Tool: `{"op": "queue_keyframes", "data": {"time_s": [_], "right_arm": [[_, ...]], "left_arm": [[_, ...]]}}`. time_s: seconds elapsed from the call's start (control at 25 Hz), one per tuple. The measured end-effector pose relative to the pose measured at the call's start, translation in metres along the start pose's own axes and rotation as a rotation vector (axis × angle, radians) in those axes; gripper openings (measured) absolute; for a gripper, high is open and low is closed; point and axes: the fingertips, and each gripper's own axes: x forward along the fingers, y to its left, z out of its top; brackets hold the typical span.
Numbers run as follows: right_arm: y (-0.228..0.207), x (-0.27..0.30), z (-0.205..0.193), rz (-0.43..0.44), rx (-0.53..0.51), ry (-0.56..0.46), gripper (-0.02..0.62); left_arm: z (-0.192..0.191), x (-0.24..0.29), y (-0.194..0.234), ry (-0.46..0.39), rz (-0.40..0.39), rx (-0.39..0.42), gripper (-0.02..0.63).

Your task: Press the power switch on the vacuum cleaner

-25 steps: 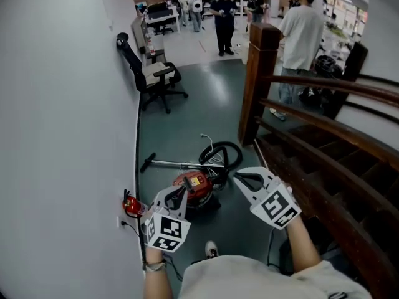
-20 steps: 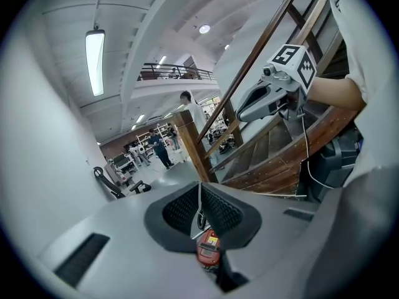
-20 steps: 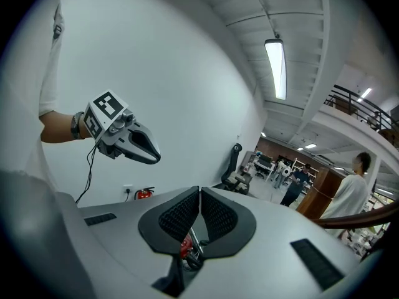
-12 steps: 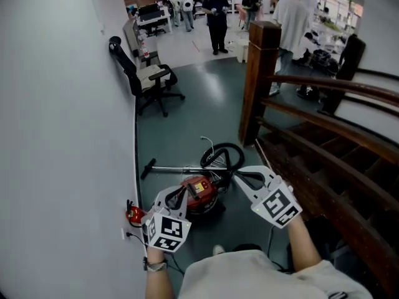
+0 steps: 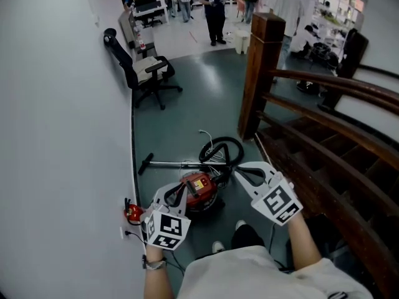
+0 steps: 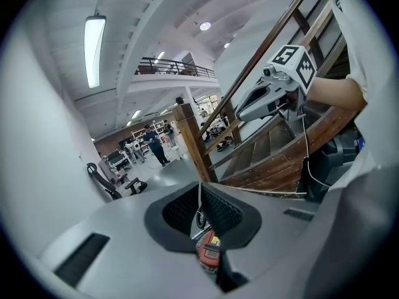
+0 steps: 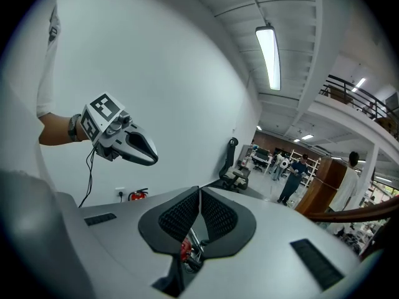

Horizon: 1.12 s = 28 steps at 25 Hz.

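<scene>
On my left a white wall [image 5: 56,136] meets the dark green floor [image 5: 181,123], with a small red fire extinguisher [image 5: 131,211] at its foot. My left tongs [image 5: 181,192] are pressed together with nothing between them. The red vacuum cleaner [image 5: 199,187] lies on the floor below, between the two tips and clear of both, its hose [image 5: 222,149] looped beyond it. My right tongs [image 5: 238,175] are likewise closed and empty. A wooden stair rail [image 5: 330,89] runs down the right. Farther off, an office chair [image 5: 146,73] stands by the wall and people [image 5: 215,5] stand in the room.
</scene>
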Motion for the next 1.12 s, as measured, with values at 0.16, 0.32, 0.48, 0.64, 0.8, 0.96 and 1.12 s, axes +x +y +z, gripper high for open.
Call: {"op": "queue_keyframes", "data": {"time_s": [0.16,0.32,0.48,0.64,0.8,0.96,1.12], "right_arm": [[-0.003,0.019,-0.012,0.025,0.018,0.003,0.031],[-0.013,0.037,-0.02,0.063,0.009,0.007,0.031],[-0.023,0.056,-0.028,0.085,0.022,0.009,0.031],[-0.031,0.078,-0.038,0.115,-0.006,0.02,0.031],[-0.03,0.102,-0.049,0.134,-0.051,0.016,0.031],[-0.026,0.124,-0.065,0.179,-0.084,0.017,0.031],[-0.027,0.142,-0.085,0.197,-0.056,0.02,0.031]], "left_arm": [[-0.011,0.019,0.0,0.022,-0.011,-0.024,0.014],[-0.014,0.042,0.007,0.042,-0.001,-0.045,0.014],[-0.014,0.061,0.013,0.046,-0.002,-0.06,0.014],[-0.021,0.074,0.019,0.072,0.01,-0.075,0.014],[-0.037,0.087,0.021,0.107,0.009,-0.078,0.015],[-0.053,0.104,0.022,0.139,0.003,-0.089,0.014],[-0.069,0.119,0.019,0.168,0.003,-0.118,0.014]]}}
